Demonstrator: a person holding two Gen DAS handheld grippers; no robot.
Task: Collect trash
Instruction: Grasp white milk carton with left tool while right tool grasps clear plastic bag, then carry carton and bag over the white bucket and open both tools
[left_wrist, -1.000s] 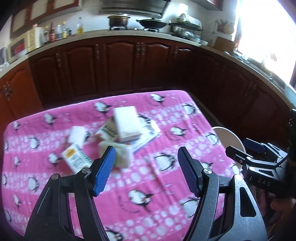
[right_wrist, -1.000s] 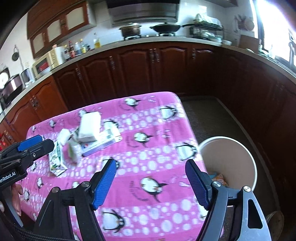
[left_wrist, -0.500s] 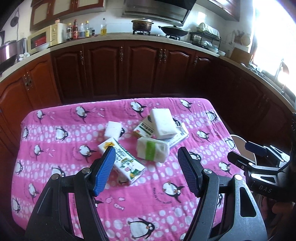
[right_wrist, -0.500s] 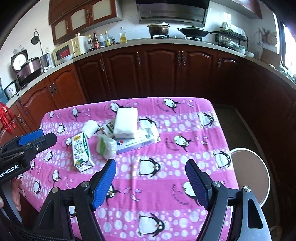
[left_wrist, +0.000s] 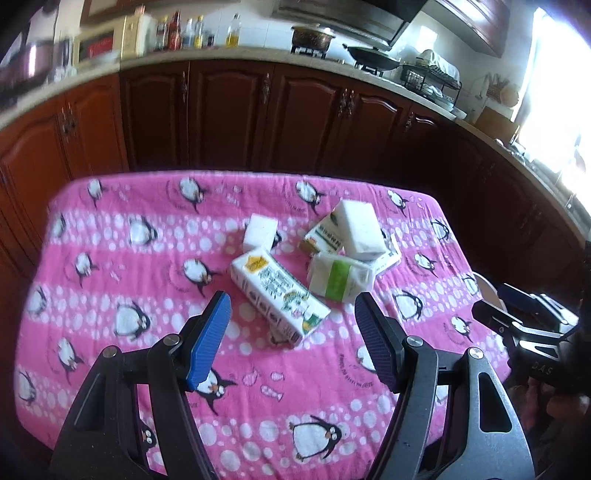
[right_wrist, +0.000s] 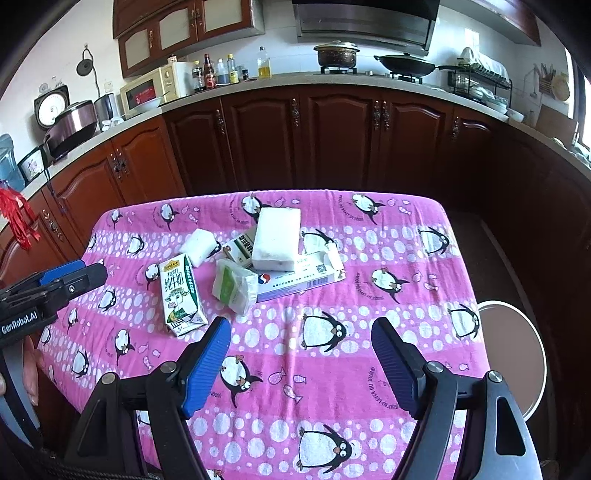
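Left wrist view: left gripper (left_wrist: 291, 332) hovers wide open and empty above the milk carton (left_wrist: 279, 291) on the table (left_wrist: 110, 266). Right gripper (right_wrist: 301, 363) likewise holds nothing. Step: approach. Next move: descend, straddle carton, close, carry to bin (right_wrist: 517, 354).

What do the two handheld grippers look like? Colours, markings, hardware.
Both match: black angular frames with cut-out windows and silver pivot bolts, each carrying two ribbed blue finger pads. The left gripper shows white "GenRobot.AI" lettering on its side in the right wrist view. The right gripper shows "DAS" on its side in the left wrist view. No sleeves visible; a braided black cable crosses the right wrist view's bottom left.
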